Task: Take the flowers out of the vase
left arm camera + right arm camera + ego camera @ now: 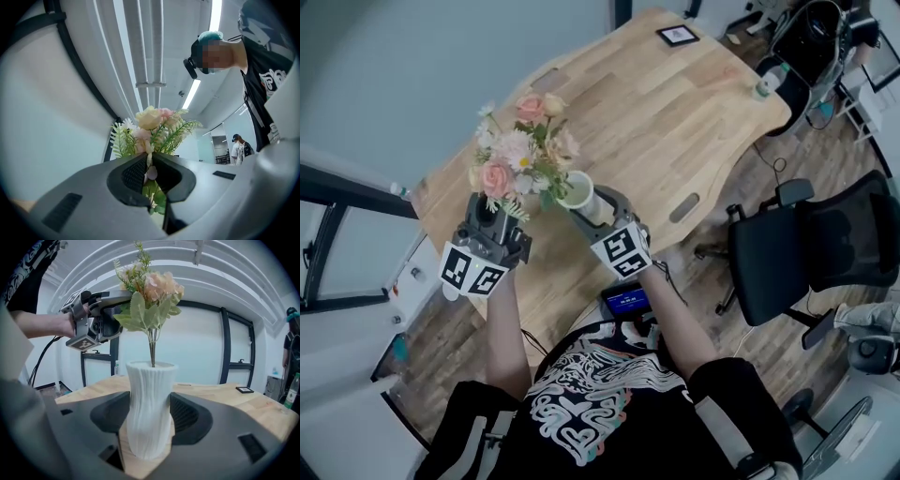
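A bouquet of pink, cream and white flowers (520, 155) with green fronds stands over a white ribbed vase (579, 192) on the wooden table (675, 122). My left gripper (506, 212) is shut on the bouquet just under the blooms; in the left gripper view the flowers (152, 124) rise past its closed fingertips (149, 172). My right gripper (591, 208) is shut on the vase (149, 408), with a pad against each side. In the right gripper view the thin stems (152, 350) still reach down into the vase mouth, and the left gripper (105, 315) holds the flowers (149, 298) from the left.
A small black picture frame (677, 36) lies at the table's far end, with a bottle (766, 86) near its right edge. A black office chair (806, 248) stands to the right of the table. A small device with a blue screen (626, 300) sits near my body.
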### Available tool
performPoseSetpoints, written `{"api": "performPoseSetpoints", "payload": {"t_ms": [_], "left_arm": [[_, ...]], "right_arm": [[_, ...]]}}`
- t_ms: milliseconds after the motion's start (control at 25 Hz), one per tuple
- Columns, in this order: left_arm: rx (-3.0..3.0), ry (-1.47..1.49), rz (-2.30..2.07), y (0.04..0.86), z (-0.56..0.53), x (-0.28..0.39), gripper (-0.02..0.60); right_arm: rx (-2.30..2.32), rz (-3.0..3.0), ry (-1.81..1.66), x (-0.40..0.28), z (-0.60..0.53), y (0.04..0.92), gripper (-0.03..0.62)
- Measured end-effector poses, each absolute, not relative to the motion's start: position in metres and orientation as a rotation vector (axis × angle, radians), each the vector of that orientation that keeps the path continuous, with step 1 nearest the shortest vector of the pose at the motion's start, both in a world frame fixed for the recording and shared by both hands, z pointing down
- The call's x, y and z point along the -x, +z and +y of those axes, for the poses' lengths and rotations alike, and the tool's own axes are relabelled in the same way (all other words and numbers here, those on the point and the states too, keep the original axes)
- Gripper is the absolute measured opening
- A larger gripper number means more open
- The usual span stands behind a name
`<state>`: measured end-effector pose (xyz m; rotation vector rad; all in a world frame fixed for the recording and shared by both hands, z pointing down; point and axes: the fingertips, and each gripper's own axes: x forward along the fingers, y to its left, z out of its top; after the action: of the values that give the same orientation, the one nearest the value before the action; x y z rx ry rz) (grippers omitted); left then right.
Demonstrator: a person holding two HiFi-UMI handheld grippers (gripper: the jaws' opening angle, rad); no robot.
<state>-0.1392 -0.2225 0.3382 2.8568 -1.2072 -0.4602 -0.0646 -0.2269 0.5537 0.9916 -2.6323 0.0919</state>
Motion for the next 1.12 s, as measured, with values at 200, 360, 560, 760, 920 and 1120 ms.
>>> {"api": "performPoseSetpoints", "payload": {"t_ms": [200, 360, 560, 760, 920, 1120], "left_arm": [[-2.835, -0.504, -1.243, 0.323, -0.22, 0.147, 0.025], [-2.811, -0.53, -1.264, 0.314, -0.215, 0.153, 0.025], [-2.791, -0.588, -1.282, 0.3, -0.21, 0.16, 0.025], [-2.785, -0.637, -1.305, 0.28, -0.201, 0.173, 0.025], [-2.778, -0.644, -1.324, 0.271, -0.195, 0.178, 0.025], [-2.758, -0.669, -1.347, 0.264, -0.192, 0.178, 0.025]], "right_arm": [[-0.99, -2.621, 0.085, 0.063, -0.227, 0.552, 0.276], [-0.995, -2.612, 0.085, 0.062, -0.228, 0.552, 0.276], [-0.985, -2.603, 0.074, 0.061, -0.227, 0.554, 0.276], [-0.992, -2.589, 0.056, 0.065, -0.222, 0.553, 0.276], [-1.0, -2.6, 0.084, 0.065, -0.221, 0.545, 0.276], [-1.007, -2.614, 0.078, 0.061, -0.227, 0.543, 0.276]]}}
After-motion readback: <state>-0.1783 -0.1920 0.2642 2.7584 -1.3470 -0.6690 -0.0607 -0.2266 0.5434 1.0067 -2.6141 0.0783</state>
